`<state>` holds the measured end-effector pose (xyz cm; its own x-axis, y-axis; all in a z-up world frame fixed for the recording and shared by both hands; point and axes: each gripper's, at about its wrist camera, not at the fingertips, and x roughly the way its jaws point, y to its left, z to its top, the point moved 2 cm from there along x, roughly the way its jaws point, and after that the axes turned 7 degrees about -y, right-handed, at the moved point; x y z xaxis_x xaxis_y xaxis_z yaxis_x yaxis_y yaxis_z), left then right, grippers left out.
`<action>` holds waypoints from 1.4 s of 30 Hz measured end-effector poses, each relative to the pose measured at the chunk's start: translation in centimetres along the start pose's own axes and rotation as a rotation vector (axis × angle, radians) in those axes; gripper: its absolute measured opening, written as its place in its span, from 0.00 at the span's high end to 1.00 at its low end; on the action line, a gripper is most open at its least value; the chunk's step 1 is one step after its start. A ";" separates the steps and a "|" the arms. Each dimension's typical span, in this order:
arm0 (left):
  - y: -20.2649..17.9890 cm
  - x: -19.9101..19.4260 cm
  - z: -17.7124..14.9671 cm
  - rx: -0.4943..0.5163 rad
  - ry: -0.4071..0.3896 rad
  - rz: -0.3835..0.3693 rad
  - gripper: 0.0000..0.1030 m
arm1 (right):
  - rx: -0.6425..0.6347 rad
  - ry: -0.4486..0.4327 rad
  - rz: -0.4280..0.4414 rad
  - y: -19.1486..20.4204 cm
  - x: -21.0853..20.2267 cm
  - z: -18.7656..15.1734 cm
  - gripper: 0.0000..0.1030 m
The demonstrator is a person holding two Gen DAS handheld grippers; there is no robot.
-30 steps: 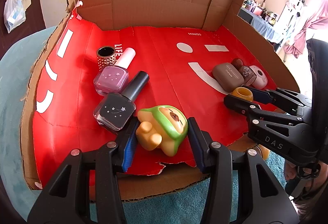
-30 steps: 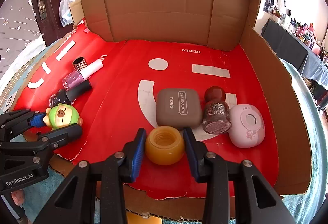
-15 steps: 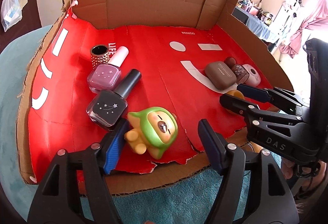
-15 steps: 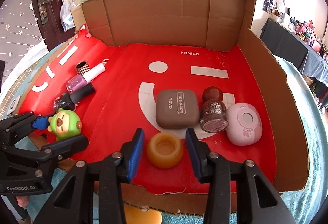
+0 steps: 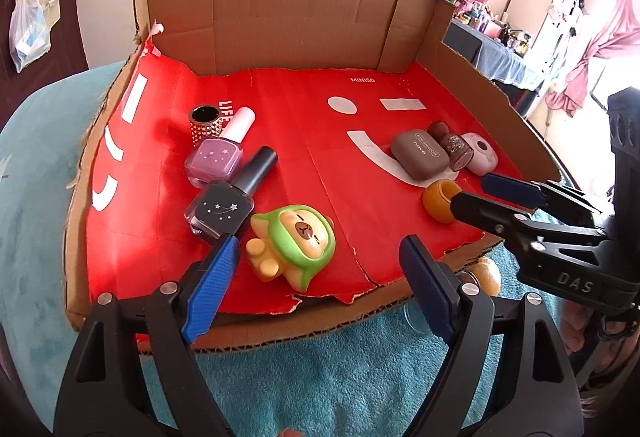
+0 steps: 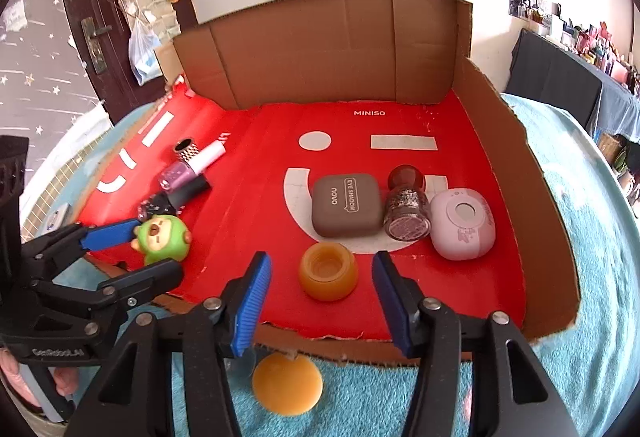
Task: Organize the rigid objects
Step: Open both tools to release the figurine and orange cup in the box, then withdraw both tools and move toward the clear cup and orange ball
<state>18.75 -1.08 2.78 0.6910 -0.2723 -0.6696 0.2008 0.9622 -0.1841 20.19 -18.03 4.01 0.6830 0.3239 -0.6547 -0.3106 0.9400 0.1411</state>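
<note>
A green bear figurine (image 5: 294,245) lies on the red floor of the cardboard tray (image 5: 280,33), near its front edge. My left gripper (image 5: 316,289) is open and empty just in front of it. An amber jar (image 6: 328,271) stands on the tray floor. My right gripper (image 6: 322,303) is open and empty, its fingers either side of the jar and slightly behind it. The figurine also shows in the right wrist view (image 6: 162,235), between the left gripper's fingers (image 6: 112,235).
Black (image 5: 230,199) and purple (image 5: 218,155) nail polish bottles and a studded cup (image 5: 205,125) lie left. A brown eyeshadow case (image 6: 346,205), a glitter bottle (image 6: 406,207) and a pink case (image 6: 462,225) sit right. An amber lid (image 6: 287,383) lies on the teal cloth (image 6: 360,397).
Both grippers opened and let go, the left of the figurine and the right of the amber jar. Both have drawn back toward the tray's front edge.
</note>
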 end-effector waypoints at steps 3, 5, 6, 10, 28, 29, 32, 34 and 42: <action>0.0 -0.5 -0.1 -0.006 -0.014 0.010 0.10 | 0.001 -0.020 0.011 0.2 -0.9 0.0 0.41; -0.1 -0.9 -0.2 -0.008 -0.023 -0.001 0.10 | 0.000 -0.036 0.023 0.4 -1.7 -0.1 0.38; -0.2 -1.1 -0.2 -0.009 -0.026 -0.002 0.09 | 0.001 -0.043 0.030 0.4 -1.9 -0.1 0.36; -0.4 -2.0 -0.4 -0.007 -0.049 0.006 0.03 | -0.001 -0.076 0.050 0.8 -3.3 -0.1 0.30; -1.6 -5.2 -1.5 0.019 -0.116 0.015 0.00 | -0.020 -0.195 0.092 1.9 -7.4 -1.5 0.00; -1.6 -5.4 -1.6 0.019 -0.119 0.015 0.00 | -0.025 -0.200 0.086 2.0 -7.7 -1.7 0.00; -1.5 -6.0 -2.0 0.012 -0.128 0.012 0.00 | -0.035 -0.209 0.074 2.2 -8.3 -2.3 0.00; -1.5 -6.5 -2.5 0.005 -0.133 0.009 0.00 | -0.040 -0.213 0.070 2.2 -8.5 -2.6 0.00; -1.5 -7.2 -4.4 0.015 -0.131 0.026 0.00 | -0.073 -0.173 0.046 2.4 -8.4 -4.8 0.00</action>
<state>10.43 -0.53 4.74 0.7804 -0.2469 -0.5744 0.1912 0.9690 -0.1567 10.51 -19.01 6.26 0.7683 0.3860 -0.5106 -0.3871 0.9155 0.1096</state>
